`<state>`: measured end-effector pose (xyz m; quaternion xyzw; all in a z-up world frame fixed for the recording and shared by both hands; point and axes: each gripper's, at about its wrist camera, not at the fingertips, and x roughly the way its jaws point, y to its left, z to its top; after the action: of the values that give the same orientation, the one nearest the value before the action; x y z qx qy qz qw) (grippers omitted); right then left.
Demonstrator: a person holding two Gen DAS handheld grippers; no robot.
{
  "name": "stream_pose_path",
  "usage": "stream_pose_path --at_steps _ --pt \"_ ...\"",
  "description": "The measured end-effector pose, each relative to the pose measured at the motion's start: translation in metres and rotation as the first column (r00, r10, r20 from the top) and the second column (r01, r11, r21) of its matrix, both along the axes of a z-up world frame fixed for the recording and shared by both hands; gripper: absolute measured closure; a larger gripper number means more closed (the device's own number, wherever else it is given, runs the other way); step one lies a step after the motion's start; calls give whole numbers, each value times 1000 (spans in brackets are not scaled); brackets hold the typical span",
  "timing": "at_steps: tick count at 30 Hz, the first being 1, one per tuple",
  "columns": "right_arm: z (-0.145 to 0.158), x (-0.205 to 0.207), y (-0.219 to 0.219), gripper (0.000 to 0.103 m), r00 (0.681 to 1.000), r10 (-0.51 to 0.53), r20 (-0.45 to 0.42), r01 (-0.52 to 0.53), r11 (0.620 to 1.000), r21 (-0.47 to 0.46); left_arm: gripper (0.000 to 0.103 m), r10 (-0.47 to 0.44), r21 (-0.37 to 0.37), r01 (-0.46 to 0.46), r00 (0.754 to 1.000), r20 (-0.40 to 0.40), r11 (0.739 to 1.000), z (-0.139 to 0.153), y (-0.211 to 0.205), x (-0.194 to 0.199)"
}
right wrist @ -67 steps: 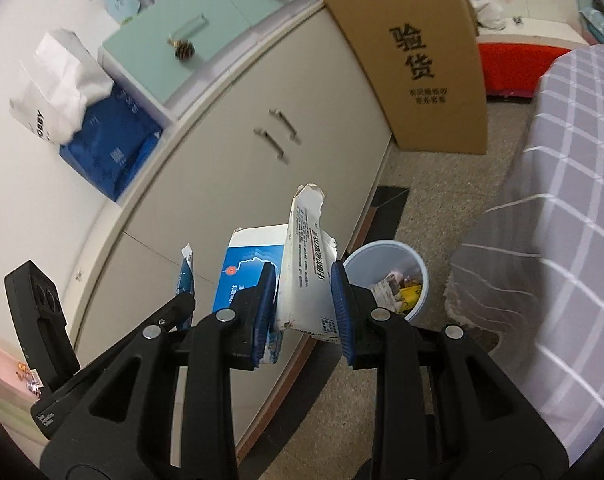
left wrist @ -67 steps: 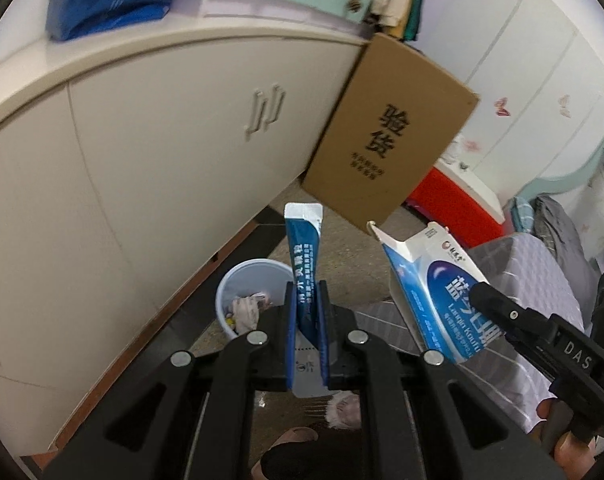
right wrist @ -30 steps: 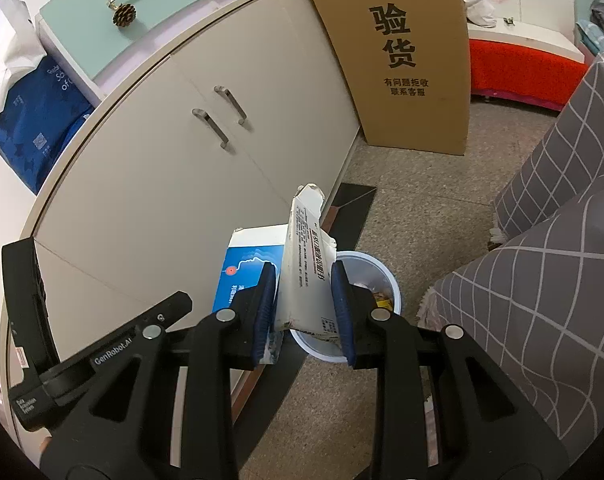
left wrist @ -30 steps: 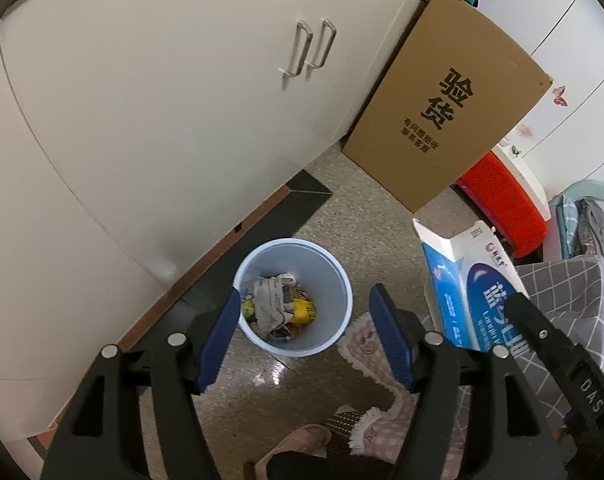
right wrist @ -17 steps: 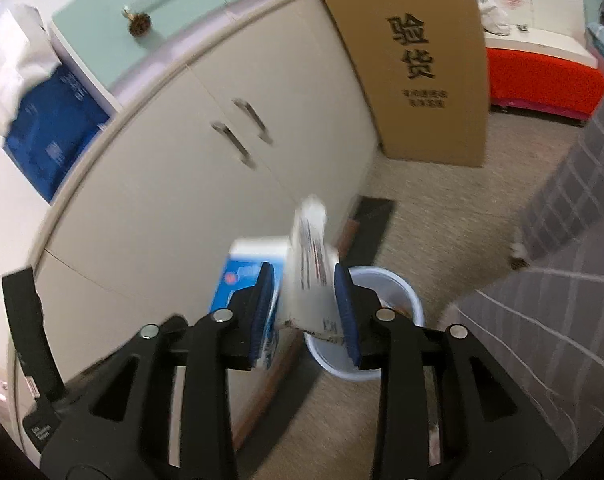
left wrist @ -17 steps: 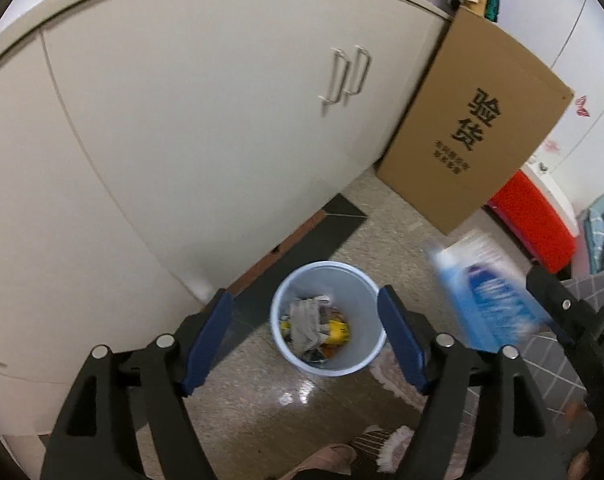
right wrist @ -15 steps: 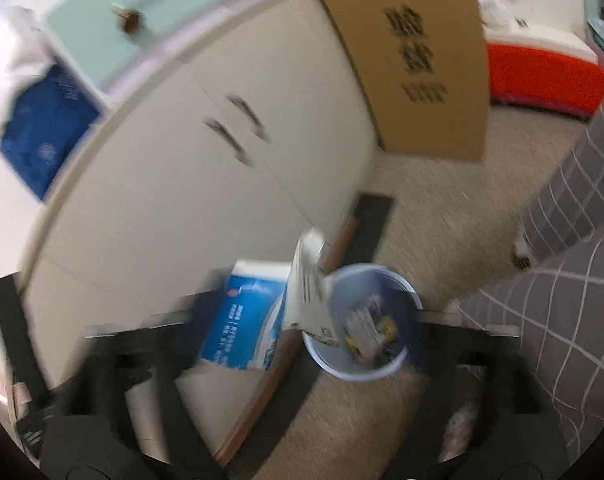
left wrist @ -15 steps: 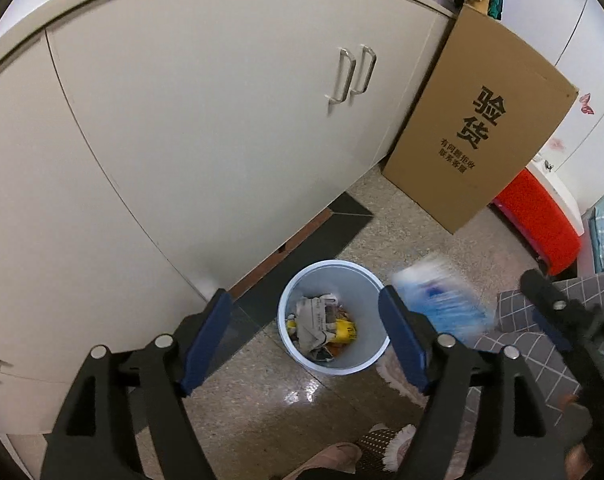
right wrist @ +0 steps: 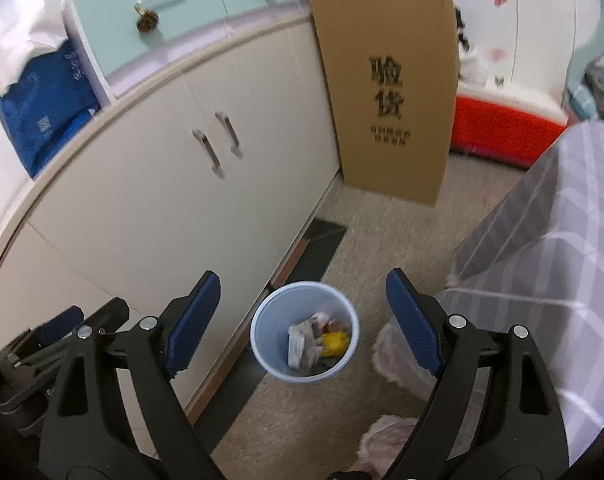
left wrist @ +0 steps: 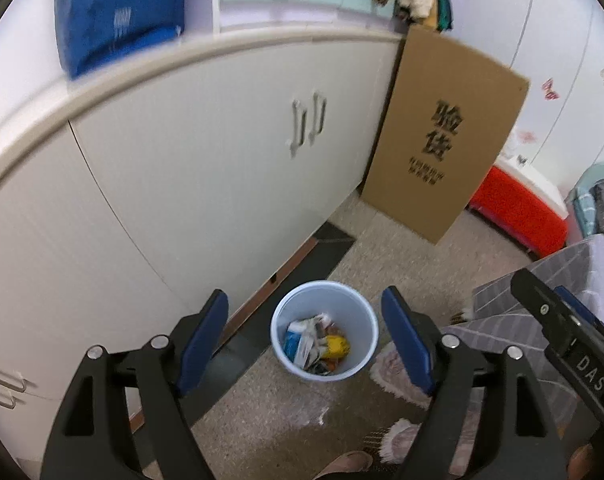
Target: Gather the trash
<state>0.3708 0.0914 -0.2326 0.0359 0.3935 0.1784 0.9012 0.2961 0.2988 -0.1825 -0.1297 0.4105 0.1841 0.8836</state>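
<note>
A pale blue trash bin (left wrist: 294, 306) stands on the floor by the cabinet, also in the right wrist view (right wrist: 270, 312). It holds crumpled wrappers, a blue-and-white carton (left wrist: 298, 342) and a yellow piece (left wrist: 335, 346). My left gripper (left wrist: 305, 344) is open and empty, held above the bin. My right gripper (right wrist: 302, 320) is open and empty, also above the bin. The right gripper's body shows at the right edge of the left wrist view (left wrist: 569, 344).
A long cream cabinet (left wrist: 206, 168) runs along the left. A tall brown cardboard box (left wrist: 445, 140) leans beyond the bin. A red-and-white box (left wrist: 517, 208) sits behind it. A grey checked bedcover (right wrist: 561, 264) is on the right, and a fluffy slipper (right wrist: 393, 348) lies beside the bin.
Both grippers let go of their trash: the left dropped the blue tube box first, then the right opened and dropped the blue-and-white carton. Both views tilted up.
</note>
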Motion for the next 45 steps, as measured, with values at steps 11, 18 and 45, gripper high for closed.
stream_pose_path --at_steps 11,18,45 --pt "88 -83 -83 16 988 -43 148 38 999 37 18 -126 110 107 975 183 988 90 -85 -65" --pt "139 -156 -149 12 961 -116 253 103 992 66 15 -241 168 198 924 298 966 141 -151 -116" --pt "213 -380 -269 6 757 -323 567 323 941 105 8 -467 330 335 713 524 883 216 -295 -287"
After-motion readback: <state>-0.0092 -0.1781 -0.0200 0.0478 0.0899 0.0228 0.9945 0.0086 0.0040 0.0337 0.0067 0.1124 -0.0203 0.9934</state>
